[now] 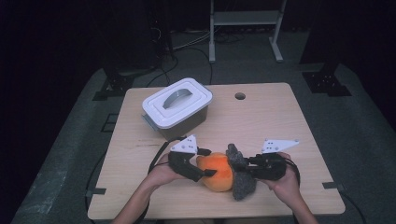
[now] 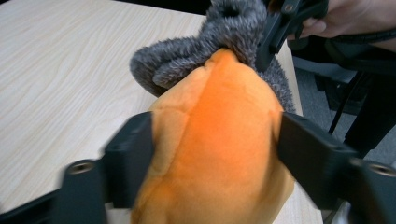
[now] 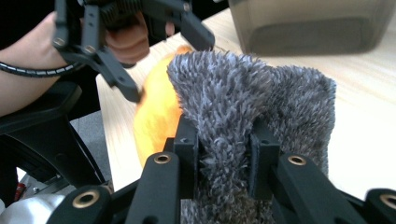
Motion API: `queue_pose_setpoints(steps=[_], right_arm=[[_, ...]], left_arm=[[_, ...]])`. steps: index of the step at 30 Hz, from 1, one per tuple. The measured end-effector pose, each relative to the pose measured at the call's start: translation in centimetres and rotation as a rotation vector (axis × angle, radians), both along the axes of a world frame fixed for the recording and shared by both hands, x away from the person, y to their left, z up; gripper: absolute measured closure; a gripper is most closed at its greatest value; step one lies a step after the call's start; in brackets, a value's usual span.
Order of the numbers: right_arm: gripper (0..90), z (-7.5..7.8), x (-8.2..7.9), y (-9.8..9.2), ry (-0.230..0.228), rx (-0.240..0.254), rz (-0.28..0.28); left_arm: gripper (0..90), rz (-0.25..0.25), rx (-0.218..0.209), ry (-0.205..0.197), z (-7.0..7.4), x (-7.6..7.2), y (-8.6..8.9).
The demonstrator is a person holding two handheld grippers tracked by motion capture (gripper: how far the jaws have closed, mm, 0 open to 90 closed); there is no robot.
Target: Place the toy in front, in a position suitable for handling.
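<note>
The orange plush (image 1: 217, 173) lies on the surface (image 1: 280, 126) near its front edge, between our two hands. Its far end pushes into a grey fuzzy cover (image 1: 241, 175), which sits just right of it and touches it.

Our left tool (image 2: 212, 149) straddles the plush from the left: in the left gripper view the orange body fills the gap between the two black jaws, one on each flank. The jaws stand spread wide; we cannot tell whether the pads press on the plush or just brush it.

Our right tool (image 3: 223, 154) comes in from the right and pinches a fold of the cover's rim, the jaws pressed close together with grey fur bunched between them. In the high view it sits at the cover's right side (image 1: 254, 163).

Farther back on the left of the surface stands a box (image 1: 177, 107) with a white lid, well apart from the plush.
</note>
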State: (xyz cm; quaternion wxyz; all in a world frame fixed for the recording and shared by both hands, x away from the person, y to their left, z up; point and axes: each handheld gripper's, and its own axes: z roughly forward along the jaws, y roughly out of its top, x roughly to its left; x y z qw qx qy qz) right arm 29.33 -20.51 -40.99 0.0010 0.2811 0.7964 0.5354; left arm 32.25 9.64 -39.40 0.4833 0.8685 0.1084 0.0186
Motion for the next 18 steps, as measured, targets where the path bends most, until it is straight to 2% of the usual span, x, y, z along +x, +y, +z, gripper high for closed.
queue_pose_setpoints(steps=[1, 2, 4, 7, 9, 10, 12, 14, 18], right_arm=[[69.4, -0.1, 0.1, -0.1, 0.004, -0.001, -0.001], [69.4, -0.2, 0.1, -0.3, 0.009, -0.001, -0.005], [69.4, -0.3, 0.3, -0.6, 0.014, -0.019, -0.02], [69.4, 0.1, 0.0, -0.7, -0.007, -0.035, -0.031], [69.4, 1.0, -0.3, -0.8, -0.036, -0.01, -0.041], [69.4, 1.6, -0.4, -0.8, -0.049, 0.027, -0.036], [69.4, 2.0, -0.6, -0.7, -0.068, 0.045, -0.026], [69.3, 1.9, -0.6, -0.3, -0.071, 0.027, -0.015], [69.3, 0.8, -0.2, -0.6, -0.026, 0.022, -0.005]], left_arm=[[17.5, -0.001, 0.018, 0.009, -0.2, 0.2, 0.2], [17.7, -0.005, 0.018, 0.023, -0.5, 0.3, 0.4], [24.7, -0.014, 0.006, 0.033, -0.8, 0.4, 0.6], [35.9, 0.004, -0.005, 0.001, -0.4, 0.3, 0.7], [39.6, -0.004, -0.018, -0.011, 0.0, 0.1, 0.7], [40.9, -0.015, -0.017, -0.019, 0.1, 0.0, 0.6], [41.5, -0.037, -0.013, -0.033, 0.4, -0.4, 0.3], [41.3, -0.04, 0.0, -0.038, 0.4, -0.5, 0.2], [35.3, -0.065, -0.017, -0.004, 0.0, -0.2, 0.4]])
